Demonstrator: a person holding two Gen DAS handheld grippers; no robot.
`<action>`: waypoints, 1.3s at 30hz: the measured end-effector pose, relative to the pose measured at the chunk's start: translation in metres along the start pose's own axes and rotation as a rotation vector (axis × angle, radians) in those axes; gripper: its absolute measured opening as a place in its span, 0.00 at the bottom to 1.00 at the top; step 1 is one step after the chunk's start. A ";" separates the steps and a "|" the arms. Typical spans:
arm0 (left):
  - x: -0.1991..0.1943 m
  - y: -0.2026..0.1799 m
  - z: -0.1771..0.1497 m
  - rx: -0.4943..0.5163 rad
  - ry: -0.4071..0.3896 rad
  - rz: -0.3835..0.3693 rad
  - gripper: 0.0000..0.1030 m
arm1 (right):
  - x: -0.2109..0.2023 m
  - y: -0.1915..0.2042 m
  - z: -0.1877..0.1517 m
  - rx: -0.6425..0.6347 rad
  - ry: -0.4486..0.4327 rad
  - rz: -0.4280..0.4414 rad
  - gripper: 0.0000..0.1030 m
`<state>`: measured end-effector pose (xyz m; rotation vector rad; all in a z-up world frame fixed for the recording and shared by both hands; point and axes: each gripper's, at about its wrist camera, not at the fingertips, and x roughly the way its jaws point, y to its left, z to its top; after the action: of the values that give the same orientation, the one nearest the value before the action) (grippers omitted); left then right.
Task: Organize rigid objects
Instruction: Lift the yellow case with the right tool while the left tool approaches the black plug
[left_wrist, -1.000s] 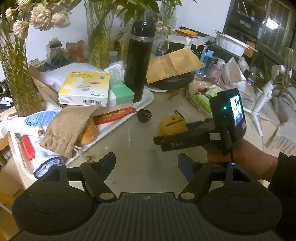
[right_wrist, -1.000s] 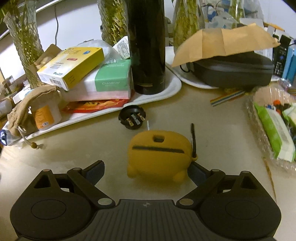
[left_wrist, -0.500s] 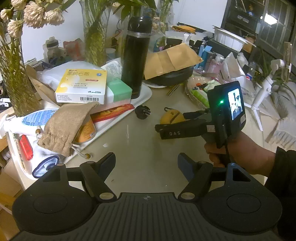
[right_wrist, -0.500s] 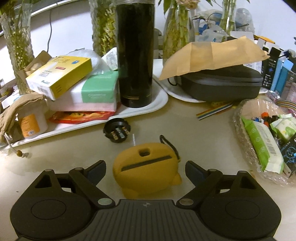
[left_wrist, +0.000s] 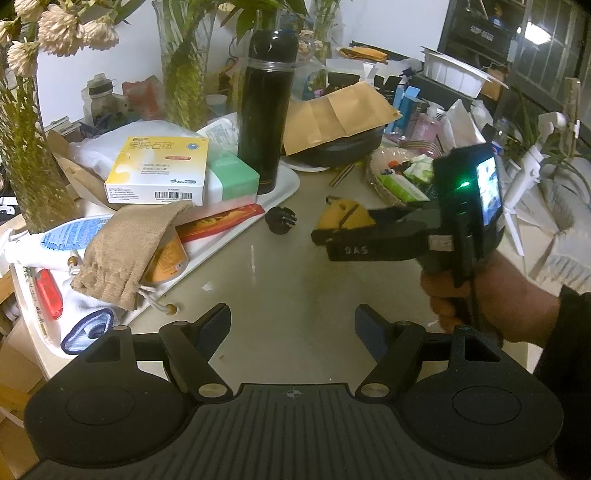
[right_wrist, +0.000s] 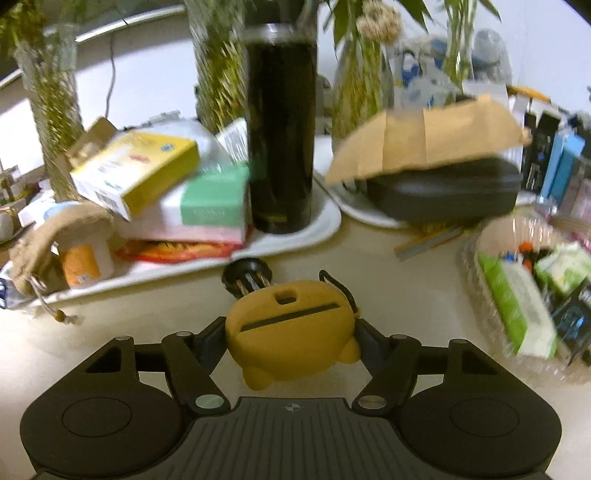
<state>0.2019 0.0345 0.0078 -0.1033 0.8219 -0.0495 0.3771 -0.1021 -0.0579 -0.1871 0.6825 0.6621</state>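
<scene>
Case, yellow, sits clamped between right gripper fingers.

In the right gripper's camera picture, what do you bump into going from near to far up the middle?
right gripper → yellow case → black plug → white tray → tall black bottle

Two fisheye views along my tongs, both angled down at the cluttered desk.
Left looks from further back; right sits close; both share the tall black flask.
</scene>
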 end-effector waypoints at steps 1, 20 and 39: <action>0.000 0.000 0.000 0.001 -0.001 0.000 0.72 | -0.005 0.002 0.002 -0.014 -0.013 -0.003 0.72; -0.002 -0.013 -0.001 0.070 -0.046 0.025 0.72 | -0.117 0.028 -0.003 -0.227 -0.154 -0.165 0.72; 0.008 -0.031 0.003 0.180 -0.095 0.031 0.72 | -0.159 0.003 -0.030 0.016 -0.086 -0.141 0.72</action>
<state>0.2091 0.0029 0.0077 0.0760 0.7211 -0.0882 0.2671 -0.1912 0.0208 -0.1896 0.5856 0.5264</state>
